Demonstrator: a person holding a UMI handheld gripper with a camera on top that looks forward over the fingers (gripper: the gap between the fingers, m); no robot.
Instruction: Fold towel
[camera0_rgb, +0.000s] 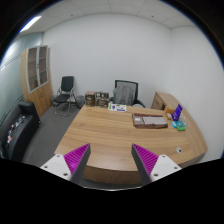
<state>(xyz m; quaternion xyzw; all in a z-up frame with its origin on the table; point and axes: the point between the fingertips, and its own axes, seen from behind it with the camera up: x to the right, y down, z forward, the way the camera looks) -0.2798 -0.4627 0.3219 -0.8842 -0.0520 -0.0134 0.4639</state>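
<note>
My gripper (112, 158) is held high above a wooden desk (105, 130), with its two fingers spread wide apart and nothing between them. The magenta pads (76, 157) face each other across a wide gap. A folded grey-brown cloth, likely the towel (150, 121), lies on the desk far beyond the fingers, toward the right. The gripper is well apart from it.
A purple object (178, 114) stands at the desk's right end. An office chair (124, 92) sits behind the desk, another chair (66, 92) by the far wall, a wooden cabinet (38, 78) at the left, a dark sofa (16, 130) nearer left. A small white item (180, 150) lies on the desk.
</note>
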